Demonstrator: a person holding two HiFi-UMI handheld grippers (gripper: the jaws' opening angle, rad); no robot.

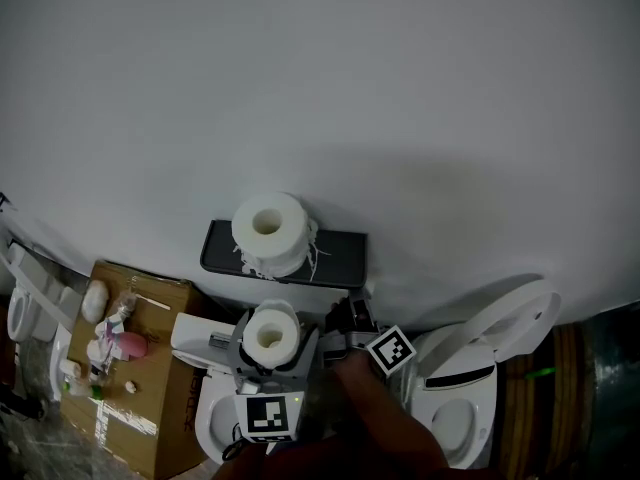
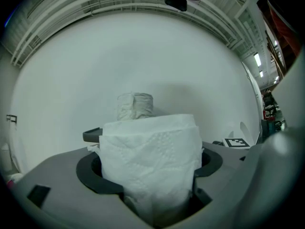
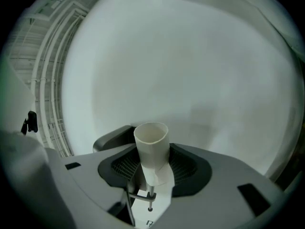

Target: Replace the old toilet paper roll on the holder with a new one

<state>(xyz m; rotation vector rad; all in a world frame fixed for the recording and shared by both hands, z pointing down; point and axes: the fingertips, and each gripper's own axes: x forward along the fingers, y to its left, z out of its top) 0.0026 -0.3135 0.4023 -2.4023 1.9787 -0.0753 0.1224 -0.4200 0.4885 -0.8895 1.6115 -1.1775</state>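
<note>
left gripper point(image 1: 272, 360): the jaws are clenched on a toilet paper roll point(image 1: 270, 334). in the left gripper view you see the roll filling the gap between both jaws, with its embossed outer sheet facing you. in the head view the roll stands on end, with its open core facing up.

right gripper point(image 3: 152, 168): the jaws are grasping an empty cardboard tube point(image 3: 151, 144). in the right gripper view the tube is pinched flat at its lower end between the pads, and its upper end stays round and open. no paper is on the tube. in the head view the right gripper sits just to the right of the left gripper, with its marker cube point(image 1: 390, 350) facing up.

holder point(image 1: 340, 253): a dark flat holder is fixed to the white wall point(image 1: 400, 88), above the two grippers in the head view. a second roll point(image 1: 268, 228) stands on end on the left part of the holder, with ragged shreds of paper hanging from it. the right part of the holder is bare.

surroundings: a white toilet point(image 1: 455, 373) with its lid raised stands right of the grippers. a cardboard box point(image 1: 140, 388) with small items on top stands to the left.
</note>
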